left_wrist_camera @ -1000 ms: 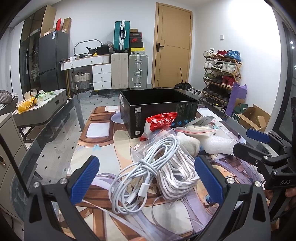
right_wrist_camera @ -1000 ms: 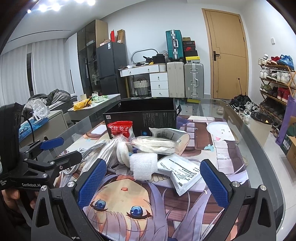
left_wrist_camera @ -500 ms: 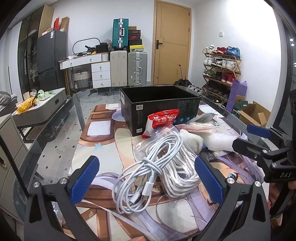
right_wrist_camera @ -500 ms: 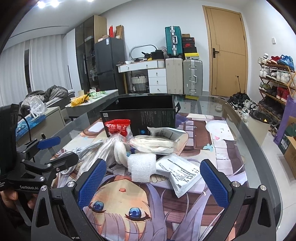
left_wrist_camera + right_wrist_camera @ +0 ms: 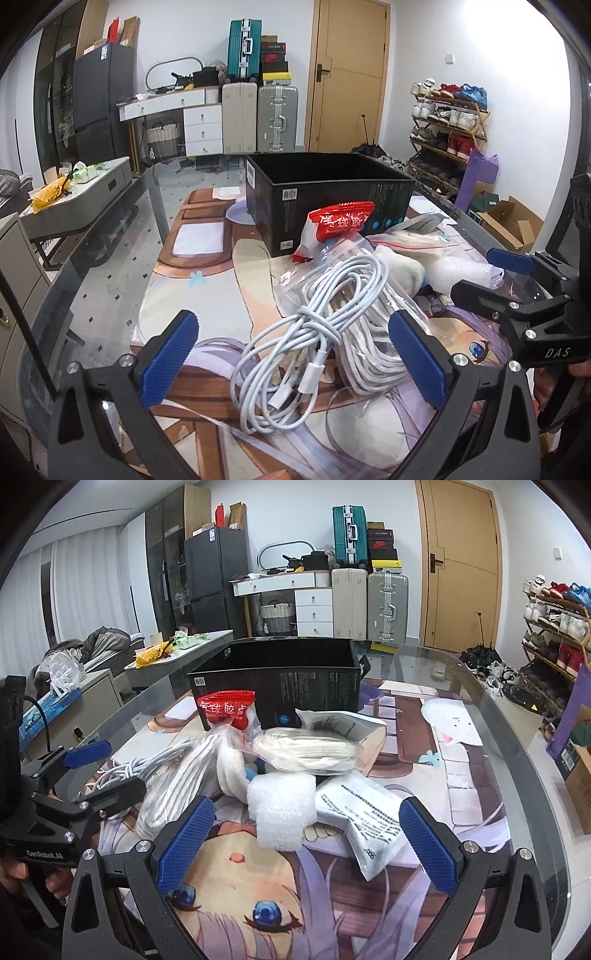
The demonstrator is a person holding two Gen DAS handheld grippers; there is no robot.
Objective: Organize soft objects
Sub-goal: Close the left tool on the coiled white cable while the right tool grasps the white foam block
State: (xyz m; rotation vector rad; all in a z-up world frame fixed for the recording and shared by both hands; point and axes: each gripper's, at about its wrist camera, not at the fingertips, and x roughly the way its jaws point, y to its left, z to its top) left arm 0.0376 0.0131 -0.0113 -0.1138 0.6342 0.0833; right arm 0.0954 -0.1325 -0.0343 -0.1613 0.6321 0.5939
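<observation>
A pile of soft things lies on the printed mat in front of an open black box [image 5: 328, 199] [image 5: 291, 686]. The pile holds a white cable bundle [image 5: 314, 332], a clear bag of white cord [image 5: 365, 317] [image 5: 173, 779], a red snack packet [image 5: 336, 225] [image 5: 227, 710], a white foam roll [image 5: 282, 808], a bag of flat white pads [image 5: 306, 751] and a white mailer [image 5: 365, 821]. My left gripper [image 5: 291, 358] is open, its fingers on either side of the cable bundle. My right gripper [image 5: 306, 845] is open, just before the foam roll.
The glass table's edge [image 5: 532, 775] curves along the right. A low side table [image 5: 74, 199] stands to the left, a shoe rack [image 5: 447, 129] and cardboard boxes [image 5: 509, 221] to the right. Suitcases [image 5: 258, 107] and a door [image 5: 351, 74] are at the back.
Both grippers have moved forward, closer to the pile. The cable bundle now lies between my left gripper's fingers, and the foam roll is nearer my right gripper. Nothing has been grasped.
</observation>
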